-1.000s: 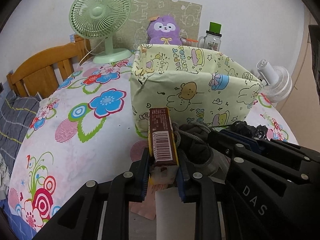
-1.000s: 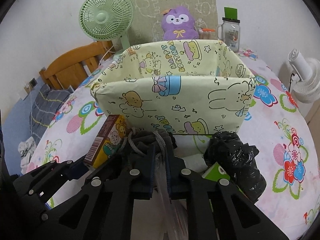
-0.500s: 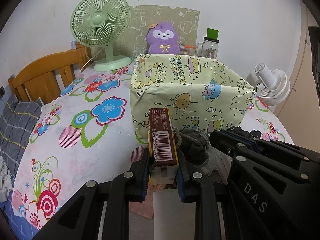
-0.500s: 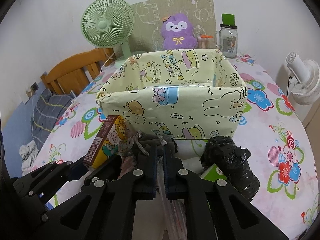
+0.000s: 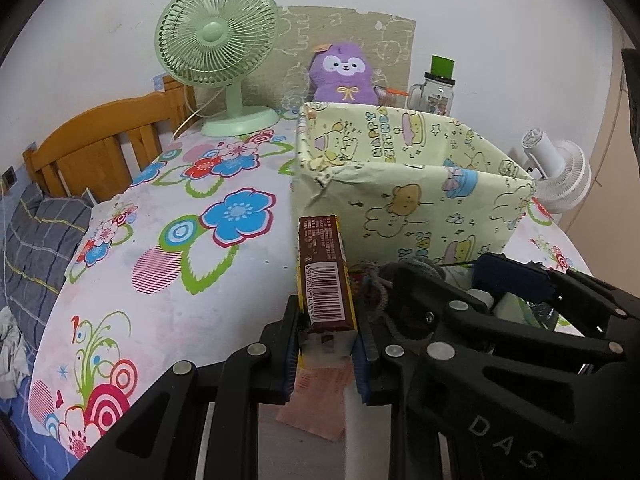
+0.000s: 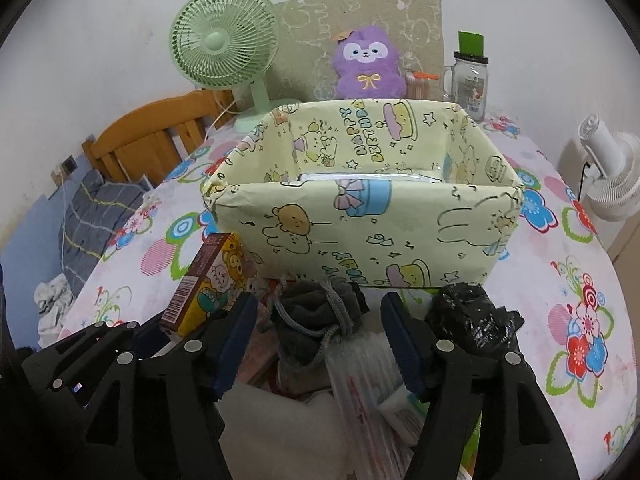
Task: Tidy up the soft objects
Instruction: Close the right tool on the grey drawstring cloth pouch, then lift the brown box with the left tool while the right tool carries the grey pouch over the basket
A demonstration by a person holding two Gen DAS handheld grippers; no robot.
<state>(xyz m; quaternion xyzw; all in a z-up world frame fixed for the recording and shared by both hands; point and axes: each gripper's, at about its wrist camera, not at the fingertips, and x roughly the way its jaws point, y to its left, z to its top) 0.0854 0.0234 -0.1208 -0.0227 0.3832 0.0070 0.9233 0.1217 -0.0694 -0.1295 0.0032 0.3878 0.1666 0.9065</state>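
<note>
My left gripper (image 5: 326, 344) is shut on a brown snack box (image 5: 324, 276) with cartoon bears, held upright in front of the yellow patterned fabric bin (image 5: 400, 200). In the right wrist view the same snack box (image 6: 208, 280) leans at lower left. My right gripper (image 6: 316, 316) has its jaws opening; a dark grey knitted bundle with a cord (image 6: 312, 316) lies between the fingers, and neither pad presses on it. The bundle rests on a pile just before the bin (image 6: 360, 232). A crumpled black plastic bag (image 6: 472, 316) sits to the right of the fingers.
A clear plastic packet (image 6: 360, 368) and a pink paper (image 5: 316, 404) lie under the grippers. Behind the bin stand a purple plush (image 6: 368, 64), a green fan (image 6: 224, 40) and a jar with a green lid (image 6: 470, 76). A white fan (image 6: 608, 176) is at the right, a wooden bed frame (image 5: 96, 148) at the left.
The right gripper's jaws have come apart from shut, leaving the grey bundle lying free between them. The left gripper keeps its grip on the snack box.
</note>
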